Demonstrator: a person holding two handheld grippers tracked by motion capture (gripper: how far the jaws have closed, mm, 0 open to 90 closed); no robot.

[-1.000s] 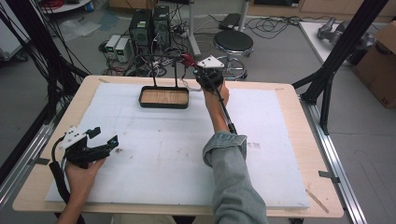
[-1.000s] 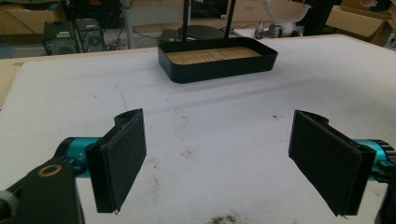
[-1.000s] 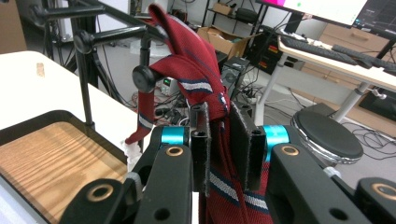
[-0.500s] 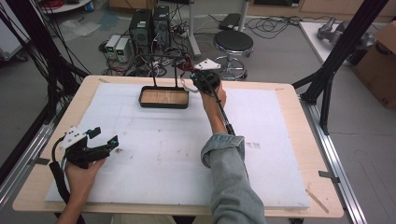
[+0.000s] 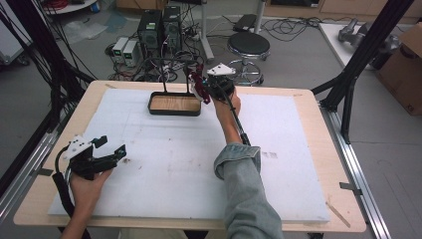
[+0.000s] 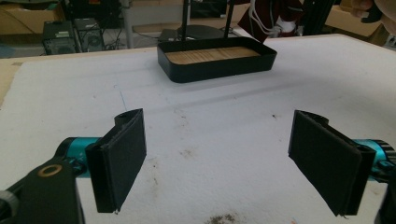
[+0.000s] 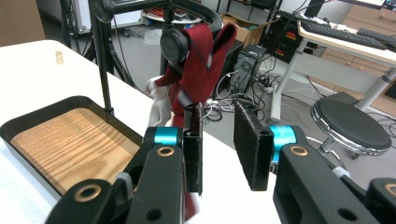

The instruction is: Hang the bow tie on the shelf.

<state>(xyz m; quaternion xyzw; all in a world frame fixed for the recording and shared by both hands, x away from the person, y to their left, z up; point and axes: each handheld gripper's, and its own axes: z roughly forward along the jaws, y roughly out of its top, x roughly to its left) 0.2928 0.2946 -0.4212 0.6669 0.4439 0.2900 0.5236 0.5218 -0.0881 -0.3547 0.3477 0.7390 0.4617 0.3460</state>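
Observation:
A red cloth with white trim (image 7: pixel 201 60) hangs over the end of a black rack bar (image 7: pixel 140 4) behind a black tray with a wooden floor (image 7: pixel 70 100). My right gripper (image 7: pixel 219 116) is right in front of the cloth; its jaws have just been opening and stand a little apart with nothing between the pads. The cloth hangs just past the left pad. From the high view, the right gripper (image 5: pixel 204 89) is at the tray's (image 5: pixel 174 113) right end, beside the cloth (image 5: pixel 199 82). My left gripper (image 5: pixel 112 146) rests at the front left, wide open and empty (image 6: pixel 224 163).
A white foam sheet (image 5: pixel 199 164) covers the wooden table. The tray (image 6: pixel 219 67) stands at the far middle of it. Beyond the far edge are a round stool (image 5: pixel 251 47), computer cases (image 5: pixel 159 25) and tangled cables. A black frame post (image 5: pixel 348 84) stands at the right.
The right gripper's jaws have parted slightly next to the red cloth, and the hand has shifted only a little. The left gripper has stayed where it was.

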